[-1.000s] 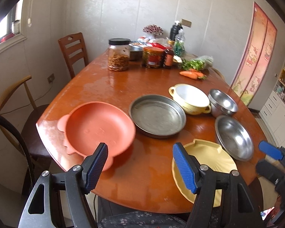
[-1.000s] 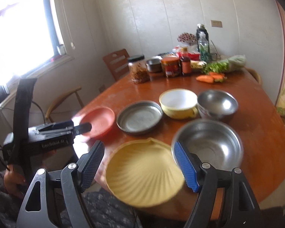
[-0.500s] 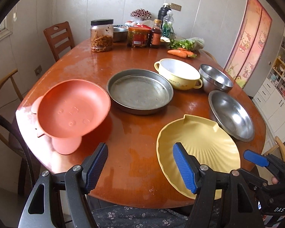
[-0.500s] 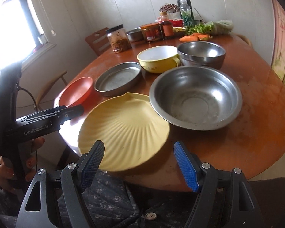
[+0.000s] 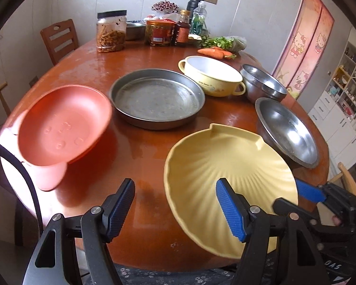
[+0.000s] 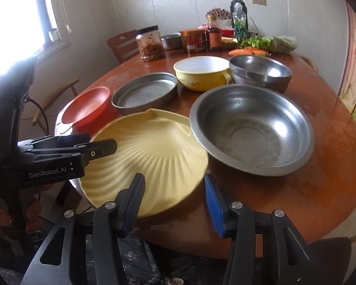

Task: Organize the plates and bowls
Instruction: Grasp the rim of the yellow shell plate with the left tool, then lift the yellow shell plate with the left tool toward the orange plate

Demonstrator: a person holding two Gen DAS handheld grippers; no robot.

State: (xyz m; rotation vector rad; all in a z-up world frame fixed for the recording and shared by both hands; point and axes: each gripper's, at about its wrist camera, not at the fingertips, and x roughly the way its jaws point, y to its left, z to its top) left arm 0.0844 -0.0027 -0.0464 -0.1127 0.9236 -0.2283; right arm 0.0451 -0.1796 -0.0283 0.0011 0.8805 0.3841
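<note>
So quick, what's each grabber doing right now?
Left gripper: open, holding nothing.
Right gripper: open, jaws just been closing around the yellow shell plate's edge, not gripping yet.

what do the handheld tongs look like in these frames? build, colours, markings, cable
Both tongs, left and right, have black skeletal arms with triangular cut-outs and silver screw heads. The ribbed finger pads are blue. The right wrist view shows white "GenRobot.AI" lettering on the left unit's black body. A black cable runs beside the left unit.

Both grippers tilt downward at the table's near edge. The left gripper (image 5: 175,204) gapes with nothing between its pads. The right gripper (image 6: 174,198) has just been closing, its jaws still apart.
</note>
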